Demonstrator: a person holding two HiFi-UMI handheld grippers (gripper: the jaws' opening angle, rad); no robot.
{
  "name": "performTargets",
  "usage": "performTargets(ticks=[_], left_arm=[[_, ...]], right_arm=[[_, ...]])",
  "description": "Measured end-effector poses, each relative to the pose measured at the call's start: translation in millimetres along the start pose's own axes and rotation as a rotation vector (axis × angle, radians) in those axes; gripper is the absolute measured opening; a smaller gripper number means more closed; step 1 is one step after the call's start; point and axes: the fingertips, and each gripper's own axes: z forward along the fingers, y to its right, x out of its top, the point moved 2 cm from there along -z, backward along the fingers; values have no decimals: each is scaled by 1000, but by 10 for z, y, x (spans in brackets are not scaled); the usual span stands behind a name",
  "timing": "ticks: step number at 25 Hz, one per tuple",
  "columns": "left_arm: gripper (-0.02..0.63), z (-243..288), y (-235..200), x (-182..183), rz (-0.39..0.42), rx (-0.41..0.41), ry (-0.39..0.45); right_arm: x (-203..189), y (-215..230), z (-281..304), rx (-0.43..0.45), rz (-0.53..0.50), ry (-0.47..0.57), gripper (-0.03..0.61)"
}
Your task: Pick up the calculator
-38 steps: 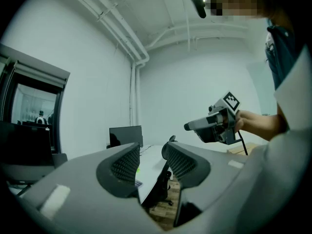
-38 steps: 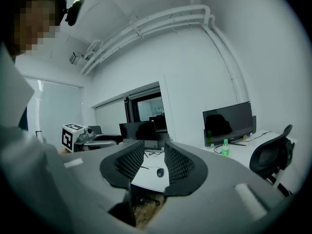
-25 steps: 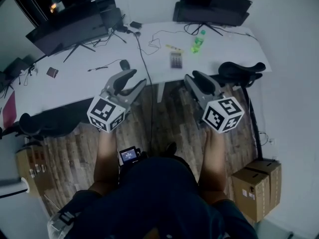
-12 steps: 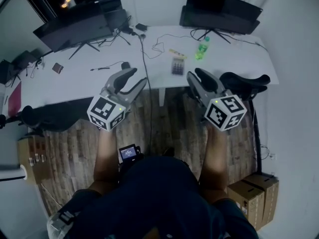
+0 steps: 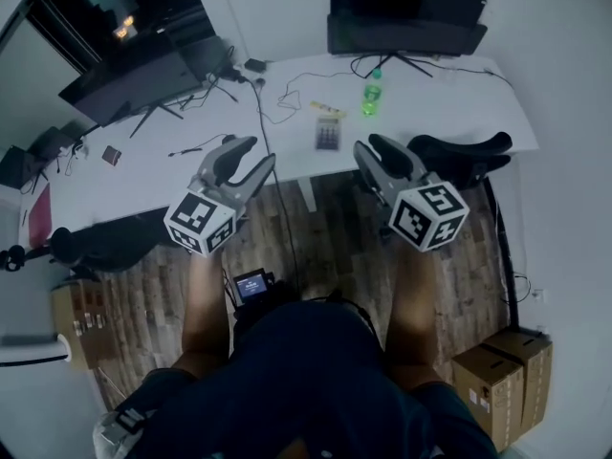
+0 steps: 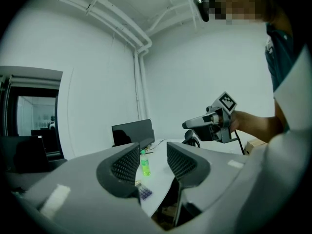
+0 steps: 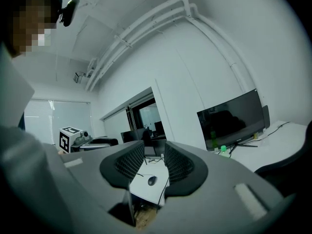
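**Calculator not yet reached, both tongs empty**

Left gripper [image 5: 252, 153] and right gripper [image 5: 369, 149] hung over the wooden floor, short of the white desk [image 5: 172, 165]. Each had its jaws partly apart w/ nothing between them; through the gaps only desk and room showed. The calculator [image 5: 328, 134] lay flat on the desk close to the near edge, between the two grippers in the head view and nearer the right one. A green bottle [image 5: 369, 98] stood just beyond it.

Risks, as I judged them:
- It lay flat and thin, so jaws coming in level could shove it instead of gripping.
- A shove toward the near edge could drop it to the floor.
- An overshoot could tip the bottle.
- The black cable [image 5: 271, 122] hung off the desk beside the left gripper, a likely snag.

Its long axis ran roughly away from the person, toward the monitor [image 5: 406, 17]. Which end held the display was too small to tell
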Motion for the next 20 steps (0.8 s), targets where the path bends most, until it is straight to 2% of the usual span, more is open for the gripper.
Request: performTargets(ticks=[7,20], left_arm=[[172,406,-83,-99,-13,-70,-6],[172,1027,-788,-283,-68,-189,35]], right_arm=[[-97,316,52,-63,35,-12,140],[-52,602,633,-185,27,-47,140]])
